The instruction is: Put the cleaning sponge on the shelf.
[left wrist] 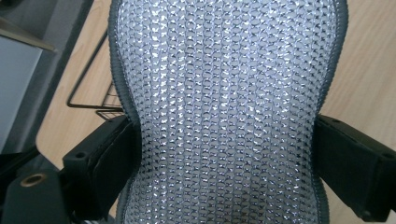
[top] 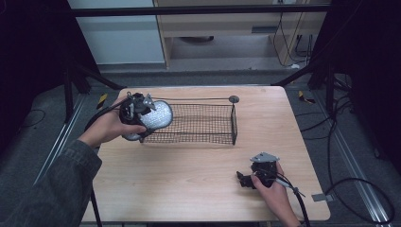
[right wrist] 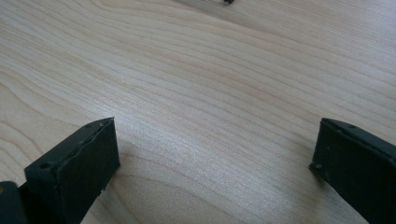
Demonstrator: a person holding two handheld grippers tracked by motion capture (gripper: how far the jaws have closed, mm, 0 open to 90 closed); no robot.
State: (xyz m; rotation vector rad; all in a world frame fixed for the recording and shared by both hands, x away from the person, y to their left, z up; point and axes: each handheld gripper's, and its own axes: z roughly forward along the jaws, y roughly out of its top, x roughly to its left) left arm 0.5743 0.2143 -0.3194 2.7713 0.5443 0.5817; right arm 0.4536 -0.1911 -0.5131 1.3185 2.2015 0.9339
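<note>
1. In the high view, a wooden table (top: 198,189) is seen from above, with a person's two forearms coming in from the bottom edge.
2. The left tool (top: 142,113) is held above the table's far left part, at the left end of a black wire basket (top: 198,124). A silvery mesh pad (top: 156,115) with a grey border is clamped between its jaws.
3. From above, the pad is seen over the basket's left end. Whether it touches the wire cannot be told.
4. In the left gripper view, the mesh pad (left wrist: 224,112) is shown close up: a glittering woven surface pinched in at the waist by the two black jaws. Its top and bottom are cut off by the frame. A corner of the basket (left wrist: 100,100) is glimpsed behind the pad at the left.
5. In the high view, the basket's interior appears bare as far as can be seen, though its left end is hidden by the pad and the hand.
6. The right tool (top: 253,178) is seen at the table's near right, held low over the wood, well apart from the basket.
7. In the right gripper view, the right tool (right wrist: 215,158) is shown with its jaws spread wide, with bare table (right wrist: 210,84) between them and nothing gripped.
</note>
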